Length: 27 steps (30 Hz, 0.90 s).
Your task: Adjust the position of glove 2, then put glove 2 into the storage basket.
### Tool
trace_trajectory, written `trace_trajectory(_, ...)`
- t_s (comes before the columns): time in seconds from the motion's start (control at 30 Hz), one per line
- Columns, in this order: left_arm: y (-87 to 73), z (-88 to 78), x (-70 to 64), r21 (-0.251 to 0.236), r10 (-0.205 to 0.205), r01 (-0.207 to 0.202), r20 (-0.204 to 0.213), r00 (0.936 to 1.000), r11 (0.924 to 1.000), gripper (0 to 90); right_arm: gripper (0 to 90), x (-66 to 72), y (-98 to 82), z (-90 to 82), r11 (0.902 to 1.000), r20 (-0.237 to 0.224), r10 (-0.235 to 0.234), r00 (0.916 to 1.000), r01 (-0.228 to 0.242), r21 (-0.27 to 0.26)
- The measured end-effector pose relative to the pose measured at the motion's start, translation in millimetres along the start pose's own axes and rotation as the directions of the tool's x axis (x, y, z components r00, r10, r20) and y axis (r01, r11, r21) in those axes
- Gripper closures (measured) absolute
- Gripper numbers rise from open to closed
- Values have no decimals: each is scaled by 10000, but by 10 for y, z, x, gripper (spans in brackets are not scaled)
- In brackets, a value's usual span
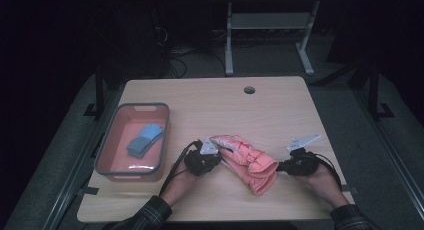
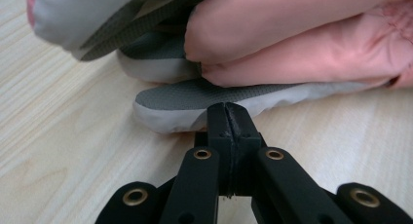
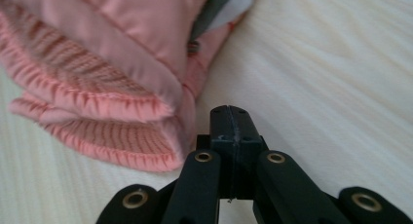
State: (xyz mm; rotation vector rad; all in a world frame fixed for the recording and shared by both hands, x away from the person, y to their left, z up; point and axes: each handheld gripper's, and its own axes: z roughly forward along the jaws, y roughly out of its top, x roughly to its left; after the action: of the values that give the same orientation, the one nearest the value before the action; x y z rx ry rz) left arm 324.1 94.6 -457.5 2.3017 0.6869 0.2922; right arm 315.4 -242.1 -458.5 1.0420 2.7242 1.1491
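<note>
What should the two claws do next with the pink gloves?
Probably lift the pink gloves together toward the bin, where blue gloves already lie. The left claw and the right claw are shut at opposite ends of the pile.

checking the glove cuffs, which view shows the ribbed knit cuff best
The right gripper view: the pink gloves' ribbed cuff lies close and sharp. The high view shows it small; the left gripper view shows grey fingertips instead.
</note>
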Motion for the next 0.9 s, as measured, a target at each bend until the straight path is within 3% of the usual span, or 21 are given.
trace_trajectory(0.5, 257, 209, 185, -54, -282, 284, 423, 9987, 9996, 885, 898, 223, 32, 120, 9984, -974, -557, 9937, 557, -33)
trace_trajectory(0.7, 336, 289, 234, -99, -270, 277, 671, 9974, 9996, 886, 898, 373, 71, 184, 9970, -1356, -775, 9877, 773, -70)
trace_trajectory(0.73, 346, 307, 222, -260, -445, 464, 685, 9967, 9986, 886, 898, 390, 76, 197, 9967, -1397, -809, 9869, 809, -57)
trace_trajectory(0.9, 398, 334, 235, -266, -286, 310, 883, 9957, 9992, 886, 898, 518, 132, 294, 9949, -1751, -996, 9795, 1008, -16)
